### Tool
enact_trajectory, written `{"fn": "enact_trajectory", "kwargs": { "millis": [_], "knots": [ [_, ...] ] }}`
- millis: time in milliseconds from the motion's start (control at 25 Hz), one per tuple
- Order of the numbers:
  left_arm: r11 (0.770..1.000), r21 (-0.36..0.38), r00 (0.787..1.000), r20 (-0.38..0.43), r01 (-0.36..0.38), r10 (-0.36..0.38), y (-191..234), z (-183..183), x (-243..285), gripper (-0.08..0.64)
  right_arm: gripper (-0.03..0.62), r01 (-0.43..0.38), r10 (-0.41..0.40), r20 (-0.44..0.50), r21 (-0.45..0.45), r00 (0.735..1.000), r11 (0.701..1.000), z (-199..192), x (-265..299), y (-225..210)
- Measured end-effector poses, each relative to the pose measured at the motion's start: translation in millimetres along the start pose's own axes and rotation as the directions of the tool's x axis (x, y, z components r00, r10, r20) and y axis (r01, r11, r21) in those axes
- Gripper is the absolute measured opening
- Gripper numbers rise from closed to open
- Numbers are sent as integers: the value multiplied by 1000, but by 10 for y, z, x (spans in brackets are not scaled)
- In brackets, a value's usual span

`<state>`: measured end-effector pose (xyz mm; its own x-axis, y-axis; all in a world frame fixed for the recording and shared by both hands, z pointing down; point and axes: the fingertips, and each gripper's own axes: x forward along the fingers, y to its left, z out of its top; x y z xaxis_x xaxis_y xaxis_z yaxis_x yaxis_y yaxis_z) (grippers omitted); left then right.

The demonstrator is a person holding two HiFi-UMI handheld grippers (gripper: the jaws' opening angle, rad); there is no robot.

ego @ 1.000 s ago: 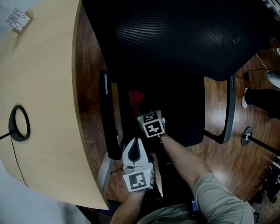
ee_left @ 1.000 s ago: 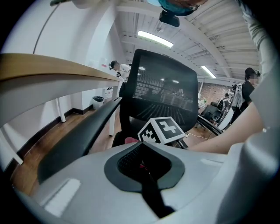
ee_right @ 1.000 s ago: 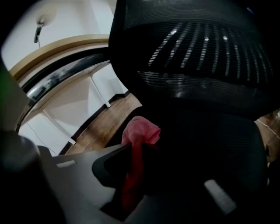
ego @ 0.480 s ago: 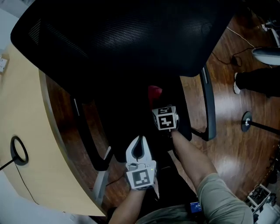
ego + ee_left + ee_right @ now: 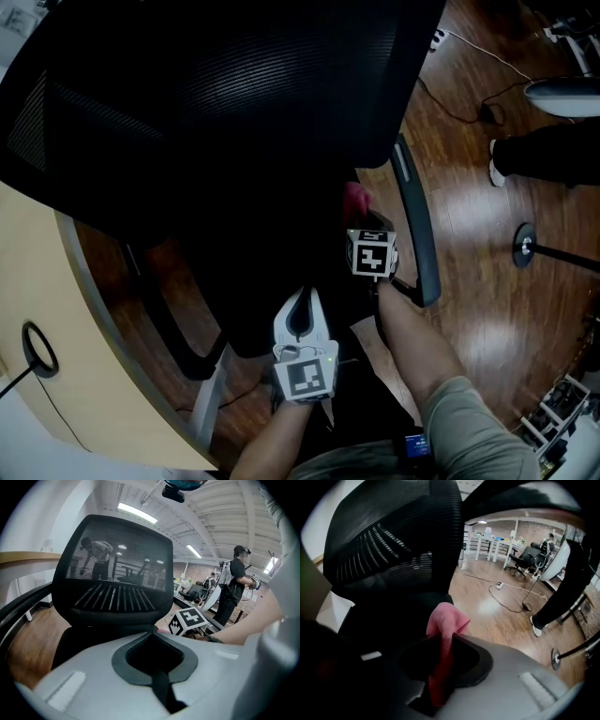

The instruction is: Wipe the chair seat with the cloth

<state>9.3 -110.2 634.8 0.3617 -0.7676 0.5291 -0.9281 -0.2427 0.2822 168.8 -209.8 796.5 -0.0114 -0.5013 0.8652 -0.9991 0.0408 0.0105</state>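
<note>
— So, what's my right gripper (image 5: 440,641) doing?
— Your 2 jaws there pinch the pink cloth (image 5: 443,625), with a fold poking out past the tips.
— Where's that over the chair?
— At the edge of the black chair seat (image 5: 272,267), close to the armrest (image 5: 417,234), below the mesh backrest (image 5: 216,94). I can't tell if it touches.
— And my left gripper (image 5: 302,298)?
— Pressed together on nothing, near the seat's front edge, apart from the cloth.

We count one chair (image 5: 234,112) with two armrests (image 5: 417,234), one pink cloth (image 5: 445,625), one desk (image 5: 33,272), two grippers: left gripper (image 5: 302,298), right gripper (image 5: 443,639).
</note>
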Motion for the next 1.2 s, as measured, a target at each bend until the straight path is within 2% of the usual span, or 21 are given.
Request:
{"fn": "enact_trajectory", "kwargs": {
  "millis": [200, 400, 520, 720, 880, 1040, 1200],
  "knots": [
    [1000, -2, 1000, -9, 10, -10, -70, -44, 101, 5, 58, 25, -24, -20, 43, 999, 999, -117, 13, -163],
    [1000, -17, 1000, -5, -25, 25, 22, -14, -40, 6, 58, -5, 3, 34, 59, 999, 998, 18, -98, -67],
    [997, -37, 997, 9, -71, 71, 268, 11, -265, 5, 58, -53, 49, 83, 43, 995, 998, 130, -277, 272],
    [982, -99, 984, 53, -164, 169, 814, 59, -753, 6, 58, -187, 195, 133, -66, 972, 980, 152, -620, 1208],
    [970, -130, 973, 82, -204, 216, 1153, 116, -1185, 5, 58, -327, 350, 121, -174, 929, 929, -1, -885, 2093],
    [956, -168, 960, 105, -242, 261, 1425, 126, -1561, 5, 58, -458, 492, 72, -269, 867, 847, -225, -1078, 2977],
    [934, -209, 945, 92, -291, 315, 1607, -37, -1779, 5, 58, -546, 583, 5, -345, 812, 763, -497, -1095, 3629]
  ]
}}
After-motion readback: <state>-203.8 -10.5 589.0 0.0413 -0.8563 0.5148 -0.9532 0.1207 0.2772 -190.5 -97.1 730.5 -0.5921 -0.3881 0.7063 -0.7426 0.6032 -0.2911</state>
